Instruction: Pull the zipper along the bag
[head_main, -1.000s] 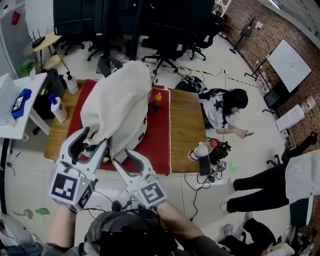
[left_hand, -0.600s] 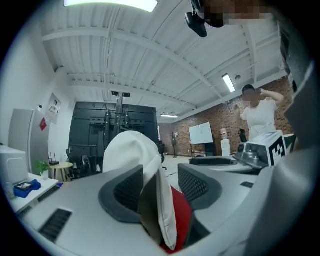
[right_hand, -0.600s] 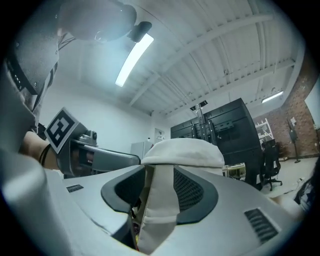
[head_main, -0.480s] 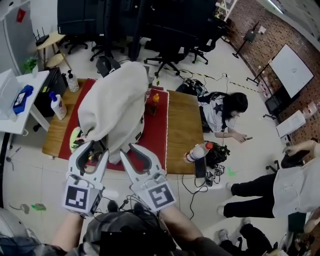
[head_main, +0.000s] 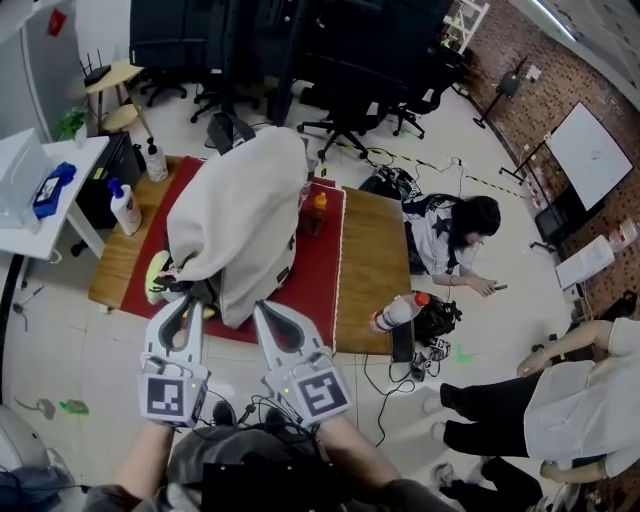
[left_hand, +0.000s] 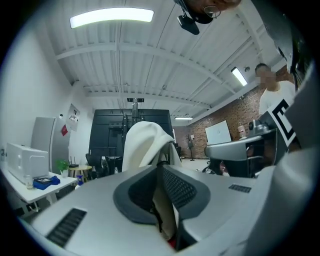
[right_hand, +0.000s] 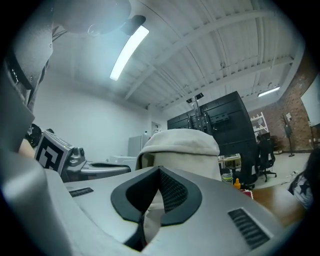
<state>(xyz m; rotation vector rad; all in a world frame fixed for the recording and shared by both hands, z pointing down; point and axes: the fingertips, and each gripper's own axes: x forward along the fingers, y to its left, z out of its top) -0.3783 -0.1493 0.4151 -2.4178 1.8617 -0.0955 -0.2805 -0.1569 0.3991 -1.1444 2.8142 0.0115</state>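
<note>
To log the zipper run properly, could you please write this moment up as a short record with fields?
bag: cream, upright on the red cloth over the wooden table
left claw: closing, bag fabric between its pads
right claw: shut on bag fabric at the near lower edge
zipper: cannot be made out

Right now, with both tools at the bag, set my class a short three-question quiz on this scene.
1. True or false: the bag lies flat on bare wood.
2. Which stands beside the bag? A. orange-topped bottle B. kettle C. laptop
3. What is caught between the right tool's jaws?
Key: 1. False: it stands upright on the red cloth. 2. A. 3. The bag's cream fabric.
</note>
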